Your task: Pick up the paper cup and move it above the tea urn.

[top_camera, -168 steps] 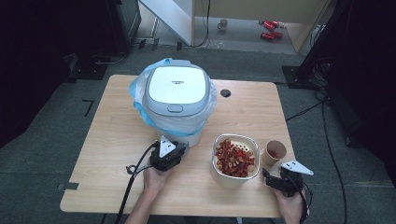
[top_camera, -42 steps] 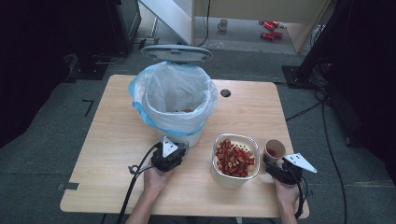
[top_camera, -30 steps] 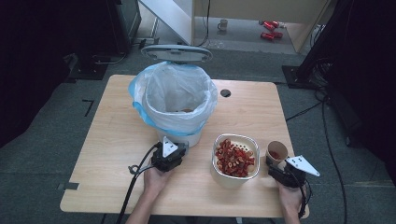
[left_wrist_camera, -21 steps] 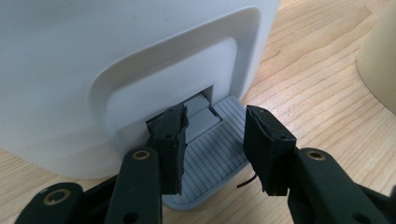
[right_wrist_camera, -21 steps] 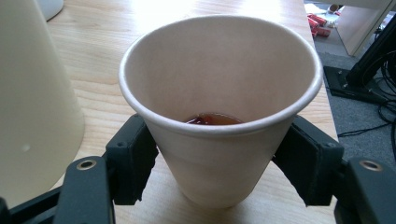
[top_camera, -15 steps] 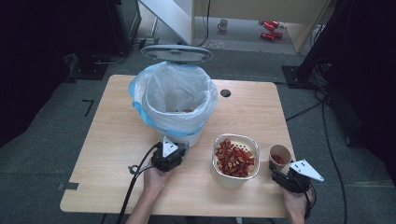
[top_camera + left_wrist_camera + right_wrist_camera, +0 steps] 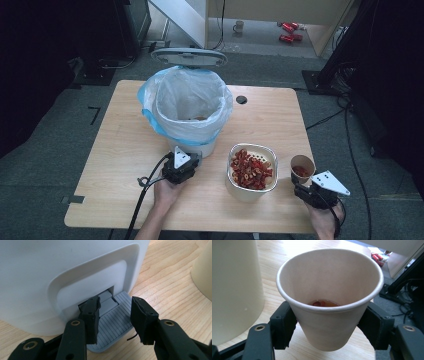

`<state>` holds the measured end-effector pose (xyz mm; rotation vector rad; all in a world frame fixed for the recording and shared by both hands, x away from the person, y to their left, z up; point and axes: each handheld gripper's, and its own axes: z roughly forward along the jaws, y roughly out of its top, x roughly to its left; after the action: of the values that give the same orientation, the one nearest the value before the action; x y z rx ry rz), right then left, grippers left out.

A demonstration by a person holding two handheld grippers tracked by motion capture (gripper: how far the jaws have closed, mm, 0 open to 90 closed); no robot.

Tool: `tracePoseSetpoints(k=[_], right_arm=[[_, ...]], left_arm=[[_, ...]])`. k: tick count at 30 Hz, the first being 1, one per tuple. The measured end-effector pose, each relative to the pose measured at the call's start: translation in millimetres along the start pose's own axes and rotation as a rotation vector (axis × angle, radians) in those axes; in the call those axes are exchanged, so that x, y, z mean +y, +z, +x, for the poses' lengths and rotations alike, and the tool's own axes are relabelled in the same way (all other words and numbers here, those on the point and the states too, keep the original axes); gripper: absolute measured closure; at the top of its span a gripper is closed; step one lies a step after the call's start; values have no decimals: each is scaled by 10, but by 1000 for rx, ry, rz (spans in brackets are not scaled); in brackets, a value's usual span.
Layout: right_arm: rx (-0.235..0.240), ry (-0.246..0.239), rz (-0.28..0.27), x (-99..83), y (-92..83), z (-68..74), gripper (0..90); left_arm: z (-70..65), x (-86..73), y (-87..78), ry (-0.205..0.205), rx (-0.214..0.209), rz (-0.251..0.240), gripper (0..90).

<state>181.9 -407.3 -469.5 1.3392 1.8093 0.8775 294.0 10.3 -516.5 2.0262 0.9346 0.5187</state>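
A person sits at a light wooden table (image 7: 125,150), holding a two-jaw gripper in each hand. At the table's far middle stands a white pedal bin (image 7: 192,145) lined with a pale blue bag (image 7: 190,102), its lid (image 7: 189,56) tipped up and open. The left gripper (image 7: 116,315) sits low at the bin's base; in the left gripper view its black jaws stand apart, poised over the grey ribbed foot pedal (image 7: 112,327), gripping nothing (whether they actually press the pedal down cannot be told, though the raised lid suggests so). To the right of the bin is a cream container (image 7: 251,172) heaped with red dried fruit pieces (image 7: 251,168). Just beside it, near the table's right front edge, a small paper cup (image 7: 329,295) stands between the jaws of the right gripper (image 7: 332,325), which close against its lower wall on both sides; a few red scraps and some brownish liquid lie at its bottom. The step in hand appears to be carrying the cup to the open bin and emptying it. To do that well, squeeze gently so the thin wall does not buckle, lift the cup level, clear the container's rim, tip only once over the bag, and keep the pedal pressed throughout.
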Motion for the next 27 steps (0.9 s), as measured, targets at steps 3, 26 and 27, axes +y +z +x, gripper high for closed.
tracePoseSetpoints(k=[3,26,27], right_arm=[[-3,-29,-2,59,-50,8,338],[-313,-1060,41,1109,-561,797,355],[-350,-1174,46,1132,-554,866,355]], left_arm=[[0,0,0,0,0,0,595],[1,0,-1,0,-1,0,595],[1,0,-1,-1,-1,0,595]])
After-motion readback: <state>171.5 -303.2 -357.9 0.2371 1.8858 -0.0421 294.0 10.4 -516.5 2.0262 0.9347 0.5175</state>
